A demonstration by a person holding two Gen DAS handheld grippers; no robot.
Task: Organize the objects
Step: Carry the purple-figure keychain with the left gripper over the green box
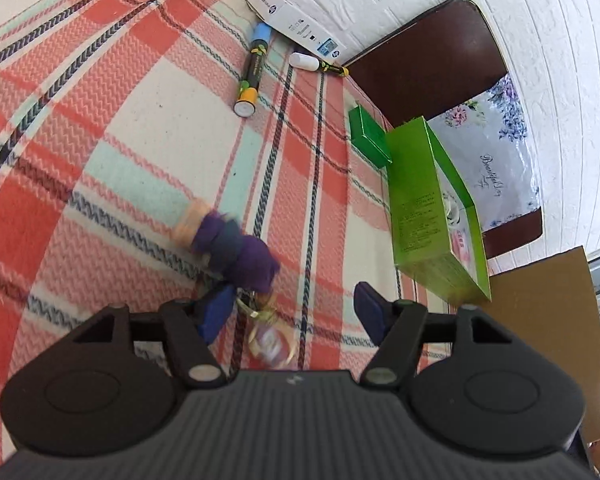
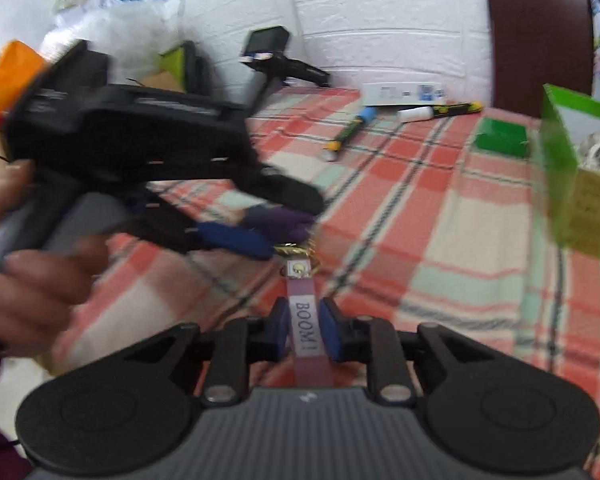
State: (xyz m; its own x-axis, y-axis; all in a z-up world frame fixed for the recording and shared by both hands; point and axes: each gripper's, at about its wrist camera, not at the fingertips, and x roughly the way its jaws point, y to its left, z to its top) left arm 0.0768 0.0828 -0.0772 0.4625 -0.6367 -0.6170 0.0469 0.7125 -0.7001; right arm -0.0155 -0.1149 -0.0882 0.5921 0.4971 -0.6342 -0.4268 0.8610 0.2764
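A purple plush keychain doll (image 1: 230, 246) lies on the plaid cloth, blurred, with a gold clasp and a pink strap (image 1: 270, 342) trailing from it. My left gripper (image 1: 296, 312) is open just above the doll, its jaws wide apart. In the right wrist view my right gripper (image 2: 306, 330) is shut on the pink "BOOM!" strap (image 2: 308, 326), which leads by the gold clasp (image 2: 296, 254) to the purple doll (image 2: 280, 220). The left gripper (image 2: 236, 240) shows there too, held by a hand at the doll. An open green box (image 1: 432, 208) stands to the right.
A green lid (image 1: 368, 136) lies beside the green box (image 2: 572, 176). Two markers (image 1: 252, 76) (image 1: 318, 63) and a white HP box (image 1: 296, 20) lie by the white brick wall. A brown chair (image 1: 428, 60) with a floral bag stands behind. Brown cardboard (image 1: 548, 320) is at the right.
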